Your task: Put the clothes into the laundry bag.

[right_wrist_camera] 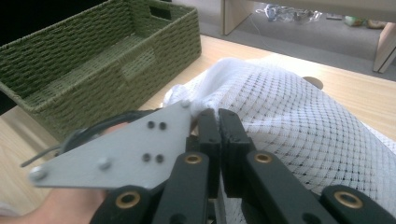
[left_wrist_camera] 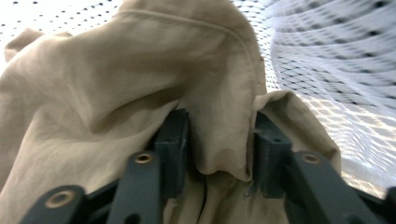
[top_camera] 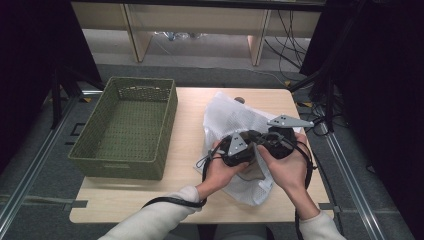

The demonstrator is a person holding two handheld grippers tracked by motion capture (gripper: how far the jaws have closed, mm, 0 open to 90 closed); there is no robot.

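A white mesh bag (top_camera: 235, 117) lies on the right half of the wooden table (top_camera: 185, 150). Both hands hold their grippers at its near side, close together. My left gripper (top_camera: 239, 149) reaches into the bag. In the left gripper view its jaws (left_wrist_camera: 219, 126) stand apart, with a loose fold of beige cloth (left_wrist_camera: 116, 84) hanging between them and mesh bag (left_wrist_camera: 336, 56) behind. My right gripper (top_camera: 277, 141) is just to its right. In the right gripper view it (right_wrist_camera: 218, 114) is shut, pinching the bunched edge of the mesh bag (right_wrist_camera: 299, 121).
A green woven basket (top_camera: 172, 120) stands on the table's left half, and its wall (right_wrist_camera: 140, 70) shows to the left in the right gripper view. The left gripper's grey plate (right_wrist_camera: 116, 154) sits close beside the right jaws. Shelving and cables lie beyond the table.
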